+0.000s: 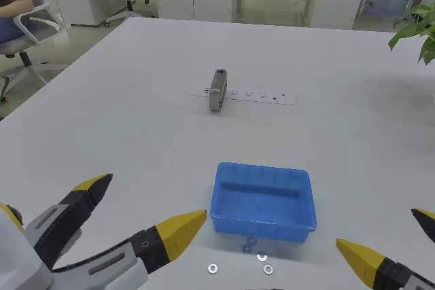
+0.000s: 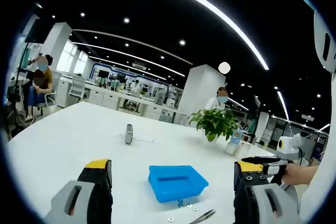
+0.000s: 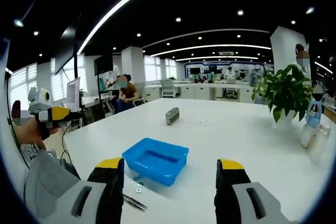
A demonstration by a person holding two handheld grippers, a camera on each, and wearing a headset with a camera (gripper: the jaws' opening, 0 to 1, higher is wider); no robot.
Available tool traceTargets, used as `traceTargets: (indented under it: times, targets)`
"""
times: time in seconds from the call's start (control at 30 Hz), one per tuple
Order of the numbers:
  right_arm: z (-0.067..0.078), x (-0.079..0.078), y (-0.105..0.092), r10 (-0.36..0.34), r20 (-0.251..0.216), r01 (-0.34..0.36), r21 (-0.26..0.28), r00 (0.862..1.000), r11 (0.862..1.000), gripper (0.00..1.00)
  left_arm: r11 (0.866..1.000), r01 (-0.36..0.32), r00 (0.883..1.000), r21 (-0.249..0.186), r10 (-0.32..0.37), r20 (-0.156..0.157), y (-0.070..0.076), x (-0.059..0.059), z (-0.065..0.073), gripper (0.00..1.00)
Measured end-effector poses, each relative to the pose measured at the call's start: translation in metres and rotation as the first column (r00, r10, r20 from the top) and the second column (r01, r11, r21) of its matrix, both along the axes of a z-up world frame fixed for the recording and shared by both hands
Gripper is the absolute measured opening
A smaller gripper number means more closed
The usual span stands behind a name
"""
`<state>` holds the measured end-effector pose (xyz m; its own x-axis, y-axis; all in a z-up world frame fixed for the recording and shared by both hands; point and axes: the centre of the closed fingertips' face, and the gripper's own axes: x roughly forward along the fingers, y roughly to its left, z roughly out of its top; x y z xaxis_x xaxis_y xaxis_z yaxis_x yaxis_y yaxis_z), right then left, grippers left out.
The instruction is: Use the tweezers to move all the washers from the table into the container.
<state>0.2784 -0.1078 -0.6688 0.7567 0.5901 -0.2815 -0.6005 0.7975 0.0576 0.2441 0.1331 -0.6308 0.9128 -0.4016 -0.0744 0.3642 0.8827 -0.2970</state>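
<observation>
Left gripper (image 2: 174,166) and right gripper (image 3: 170,164) are spread open, nothing held. The tweezers (image 3: 135,202) are seen at 7 o'clock in the right gripper view, long axis 10-to-4. The nearer side can't be determined.

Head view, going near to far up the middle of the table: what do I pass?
Washers → blue container → white power strip.

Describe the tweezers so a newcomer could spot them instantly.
On the white table, find the blue container. Small round washers lie beside its near wall, and the tweezers lie just past them, farther from the container. They are the one long, thin metal piece among the little rings.
</observation>
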Motion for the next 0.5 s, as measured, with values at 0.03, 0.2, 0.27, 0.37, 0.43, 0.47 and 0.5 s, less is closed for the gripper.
traceTargets:
  times: [0.03,0.2,0.27,0.37,0.43,0.47,0.5]
  targets:
    - [0.0,0.0,0.0,0.001,0.0,-0.001,0.003,1.0,1.0,0.68,1.0,0.0,1.0,-0.001,0.0,0.0,0.0,0.0,0.0,0.99]
    - [-0.001,0.001,0.003,0.013,-0.009,-0.013,0.005,1.0,1.0,0.68,1.0,0.004,1.0,0.006,-0.004,-0.008,-0.002,0.001,0.0,0.99]
    - [-0.003,0.001,0.004,0.017,-0.013,-0.017,0.002,1.0,1.0,0.68,1.0,0.007,1.0,0.015,-0.007,-0.01,-0.003,0.001,0.0,0.99]
    - [-0.002,0.002,0.007,0.024,-0.008,-0.023,0.007,1.0,1.0,0.68,1.0,0.009,1.0,0.021,-0.009,-0.007,-0.004,0.001,0.003,0.99]
    - [-0.001,0.003,0.009,0.026,-0.004,-0.026,0.01,1.0,1.0,0.68,1.0,0.006,1.0,0.026,-0.006,-0.003,-0.005,0.0,0.006,0.99]
    - [0.0,0.003,0.01,0.027,-0.002,-0.027,0.01,1.0,1.0,0.68,1.0,0.003,1.0,0.028,-0.003,-0.002,-0.005,0.0,0.006,0.99]
    - [0.0,0.004,0.011,0.029,-0.001,-0.029,0.01,1.0,1.0,0.68,1.0,0.001,1.0,0.027,-0.001,-0.002,-0.005,0.0,0.007,0.99]
